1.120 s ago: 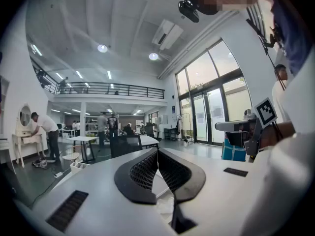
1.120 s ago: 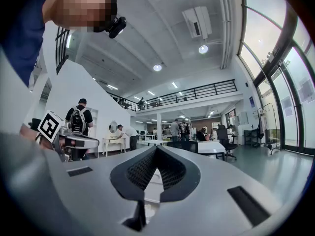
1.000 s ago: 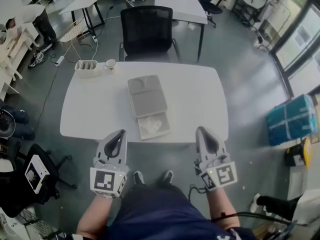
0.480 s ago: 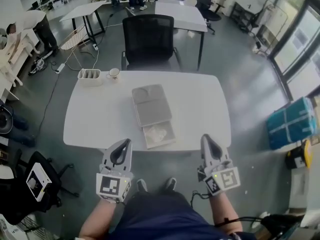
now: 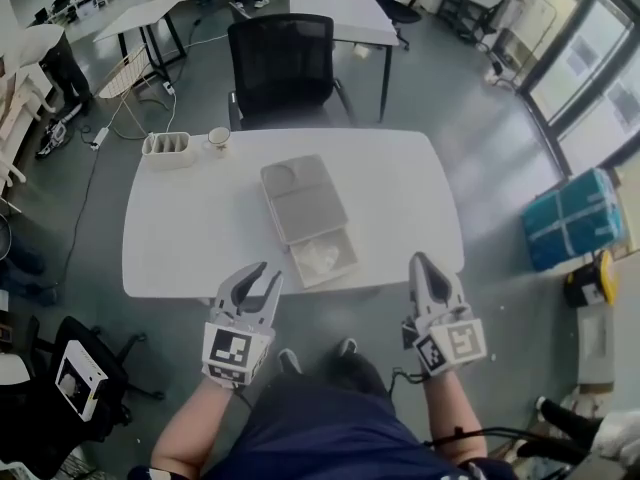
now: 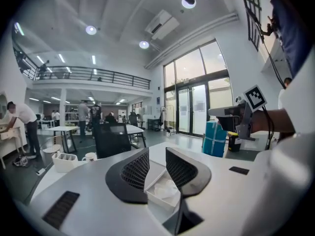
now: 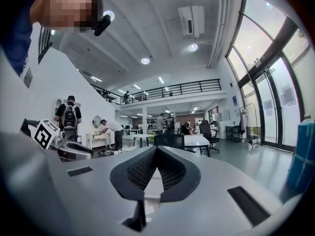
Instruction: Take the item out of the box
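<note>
I log: white table (image 5: 180,238); black chair (image 5: 280,63) behind it; divided white holder (image 5: 168,145) beside cup (image 5: 218,138); blue package (image 5: 572,218) on floor.

On the one near table (image 5: 190,228) are counted one open box (image 5: 300,208), one crumpled white item (image 5: 320,258) within it, one cup (image 5: 218,136) and one compartmented white holder (image 5: 168,145). One black chair (image 5: 283,68) is placed at its far side, and one blue wrapped package (image 5: 572,230) is seen on the floor to the right.
</note>
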The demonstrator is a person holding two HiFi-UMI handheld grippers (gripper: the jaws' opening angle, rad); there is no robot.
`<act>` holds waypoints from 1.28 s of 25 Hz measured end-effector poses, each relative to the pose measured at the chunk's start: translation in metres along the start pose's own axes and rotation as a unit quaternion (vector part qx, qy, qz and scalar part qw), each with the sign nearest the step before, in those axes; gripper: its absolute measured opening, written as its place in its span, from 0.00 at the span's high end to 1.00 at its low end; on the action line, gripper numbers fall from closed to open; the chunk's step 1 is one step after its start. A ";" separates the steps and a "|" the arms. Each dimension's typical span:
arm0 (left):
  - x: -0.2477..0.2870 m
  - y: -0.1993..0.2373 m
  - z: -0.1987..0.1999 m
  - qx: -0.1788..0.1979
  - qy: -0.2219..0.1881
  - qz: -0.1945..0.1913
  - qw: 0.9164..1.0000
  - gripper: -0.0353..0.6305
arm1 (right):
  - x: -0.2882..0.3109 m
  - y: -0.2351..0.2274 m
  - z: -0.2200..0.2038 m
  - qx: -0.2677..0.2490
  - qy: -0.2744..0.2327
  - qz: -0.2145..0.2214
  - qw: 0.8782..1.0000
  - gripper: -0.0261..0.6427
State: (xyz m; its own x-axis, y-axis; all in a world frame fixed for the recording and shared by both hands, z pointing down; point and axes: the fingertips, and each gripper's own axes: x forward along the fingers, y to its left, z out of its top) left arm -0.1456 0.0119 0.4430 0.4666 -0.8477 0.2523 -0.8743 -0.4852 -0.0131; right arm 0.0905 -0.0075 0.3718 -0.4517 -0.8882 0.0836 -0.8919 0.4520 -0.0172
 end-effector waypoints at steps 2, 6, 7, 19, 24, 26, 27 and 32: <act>0.011 -0.004 -0.014 0.003 0.021 -0.022 1.000 0.75 | 0.001 -0.002 -0.004 -0.001 0.006 -0.008 1.000 0.95; 0.037 -0.014 -0.039 0.010 0.059 -0.047 0.997 0.75 | 0.003 -0.012 -0.018 0.000 0.024 -0.015 1.000 0.95; 0.044 -0.017 -0.043 0.013 0.065 -0.050 0.997 0.75 | 0.005 -0.016 -0.020 0.001 0.028 -0.014 1.000 0.95; 0.146 -0.068 -0.116 0.054 0.235 -0.087 0.967 0.74 | 0.054 -0.087 -0.039 0.028 0.046 0.037 0.998 0.95; 0.173 -0.071 -0.152 0.060 0.304 -0.075 0.948 0.74 | 0.069 -0.110 -0.054 0.037 0.059 0.063 0.996 0.95; 0.177 -0.070 -0.168 0.052 0.332 -0.072 0.939 0.73 | 0.073 -0.113 -0.061 0.038 0.067 0.074 0.994 0.95; 0.178 -0.070 -0.174 0.048 0.345 -0.073 0.934 0.71 | 0.075 -0.115 -0.064 0.038 0.071 0.077 0.994 0.95; 0.187 -0.065 -0.201 0.043 0.396 -0.087 0.913 0.67 | 0.086 -0.116 -0.077 0.042 0.085 0.069 0.993 0.95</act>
State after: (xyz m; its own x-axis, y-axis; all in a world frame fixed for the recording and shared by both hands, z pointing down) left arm -0.0279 -0.0719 0.6854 0.3255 -0.3511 0.8779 -0.7663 -0.6419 0.0274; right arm 0.1572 -0.1301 0.4574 -0.5656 -0.7884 0.2420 -0.8238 0.5536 -0.1219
